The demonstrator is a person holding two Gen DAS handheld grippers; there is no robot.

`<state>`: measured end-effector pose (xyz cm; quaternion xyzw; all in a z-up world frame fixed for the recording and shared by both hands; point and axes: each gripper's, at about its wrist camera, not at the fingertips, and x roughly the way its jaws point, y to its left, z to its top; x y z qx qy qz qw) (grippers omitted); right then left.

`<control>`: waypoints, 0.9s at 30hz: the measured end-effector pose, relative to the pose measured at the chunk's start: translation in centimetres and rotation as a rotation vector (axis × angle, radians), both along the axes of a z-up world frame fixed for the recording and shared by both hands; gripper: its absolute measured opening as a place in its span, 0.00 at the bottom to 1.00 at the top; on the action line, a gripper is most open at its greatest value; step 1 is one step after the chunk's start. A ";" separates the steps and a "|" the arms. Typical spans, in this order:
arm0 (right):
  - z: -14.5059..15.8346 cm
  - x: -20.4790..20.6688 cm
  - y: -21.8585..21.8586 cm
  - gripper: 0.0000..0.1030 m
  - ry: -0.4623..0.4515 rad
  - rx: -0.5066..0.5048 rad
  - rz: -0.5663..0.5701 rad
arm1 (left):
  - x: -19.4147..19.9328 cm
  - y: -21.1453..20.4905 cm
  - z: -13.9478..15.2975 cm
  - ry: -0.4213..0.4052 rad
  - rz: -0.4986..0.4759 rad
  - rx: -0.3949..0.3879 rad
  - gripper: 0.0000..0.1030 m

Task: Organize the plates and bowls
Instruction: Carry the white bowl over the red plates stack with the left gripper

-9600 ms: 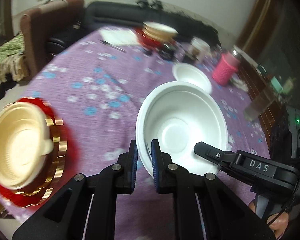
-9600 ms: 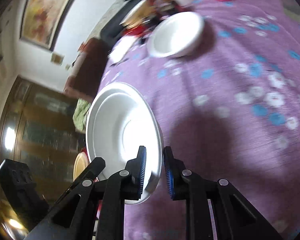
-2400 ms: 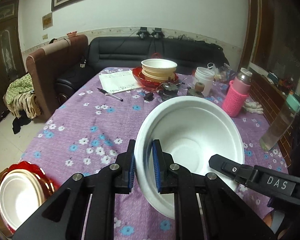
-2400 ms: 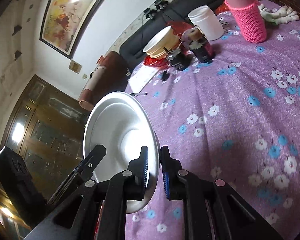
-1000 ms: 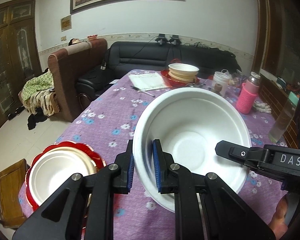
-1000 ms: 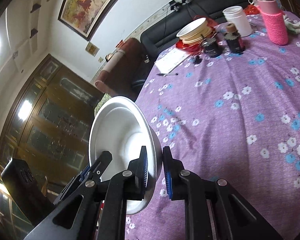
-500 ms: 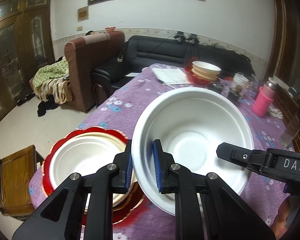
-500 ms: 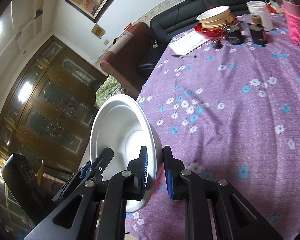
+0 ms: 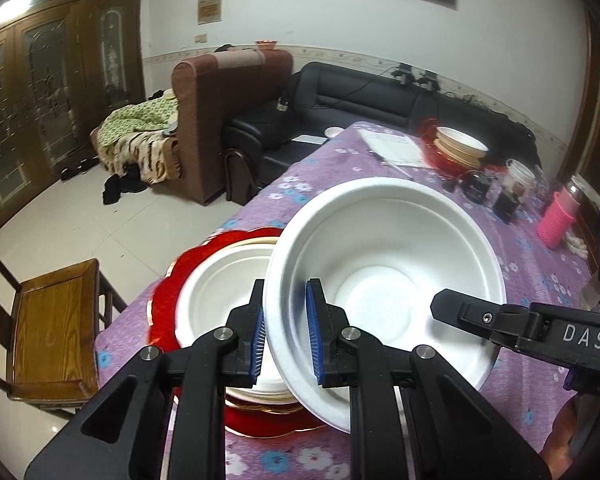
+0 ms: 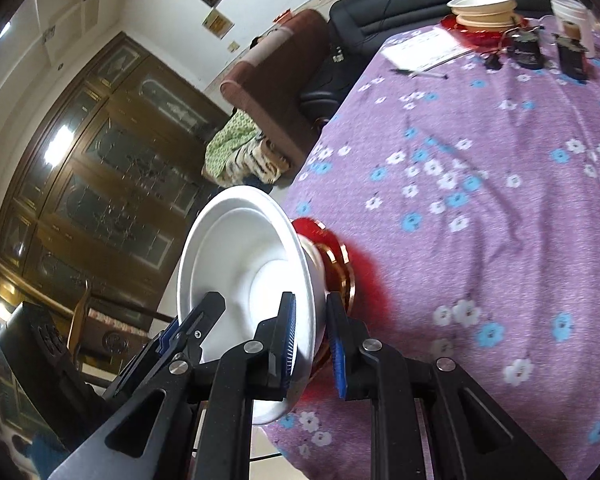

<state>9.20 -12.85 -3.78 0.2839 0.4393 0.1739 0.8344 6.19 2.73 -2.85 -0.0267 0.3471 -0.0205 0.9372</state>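
Observation:
A large white foam bowl (image 9: pixel 384 264) is held by both grippers, tilted, above the near corner of the table. My left gripper (image 9: pixel 286 336) is shut on its near rim. My right gripper (image 10: pixel 312 340) is shut on the opposite rim of the same bowl (image 10: pixel 240 272). Just below and left of it sits a stack: a white bowl (image 9: pixel 224 284) nested on cream bowls on a red plate (image 9: pixel 168 300) with gold trim. The red plate (image 10: pixel 332 256) also shows in the right wrist view, partly hidden by the held bowl.
The table (image 10: pixel 480 168) has a purple flowered cloth. At its far end stand another red plate with cream bowls (image 9: pixel 458 146), paper and a pen (image 9: pixel 392 150), dark jars, a white cup and a pink bottle (image 9: pixel 558 216). A wooden chair (image 9: pixel 48 320) stands by the near left corner.
Both grippers have carried the white bowl left and toward the near table corner. It now hangs partly over the stack on the red plate.

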 end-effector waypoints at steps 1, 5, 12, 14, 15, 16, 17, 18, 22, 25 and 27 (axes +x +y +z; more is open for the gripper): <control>-0.1 0.1 0.4 0.17 0.001 -0.001 0.006 | 0.0 0.3 -0.1 0.003 0.006 0.000 0.15; -0.4 0.7 2.0 0.17 0.010 -0.006 0.029 | 0.2 1.5 -0.5 0.015 0.031 -0.002 0.15; -1.3 1.6 3.9 0.17 0.037 -0.005 0.056 | 0.7 2.8 -0.9 0.028 0.057 -0.005 0.15; -1.5 1.8 4.3 0.17 0.043 -0.008 0.061 | 0.8 3.1 -0.9 0.030 0.062 -0.006 0.15; -1.6 2.0 4.6 0.17 0.044 -0.009 0.063 | 0.9 3.2 -1.0 0.031 0.066 -0.005 0.15; -1.6 2.1 4.8 0.17 0.047 -0.009 0.064 | 1.0 3.4 -1.0 0.032 0.067 -0.004 0.15; -1.7 2.4 4.9 0.17 0.050 -0.008 0.066 | 1.1 3.5 -1.0 0.033 0.069 -0.004 0.15; -1.8 2.6 5.1 0.17 0.053 -0.007 0.067 | 1.2 3.6 -1.1 0.035 0.071 -0.003 0.15; -2.0 3.2 5.5 0.17 0.058 0.000 0.065 | 1.7 3.8 -1.1 0.040 0.076 0.005 0.15; -2.1 3.4 5.7 0.17 0.060 0.003 0.064 | 2.0 4.0 -1.2 0.043 0.077 0.006 0.15; -2.2 3.7 5.8 0.17 0.066 0.009 0.065 | 2.3 4.0 -1.2 0.045 0.078 0.011 0.15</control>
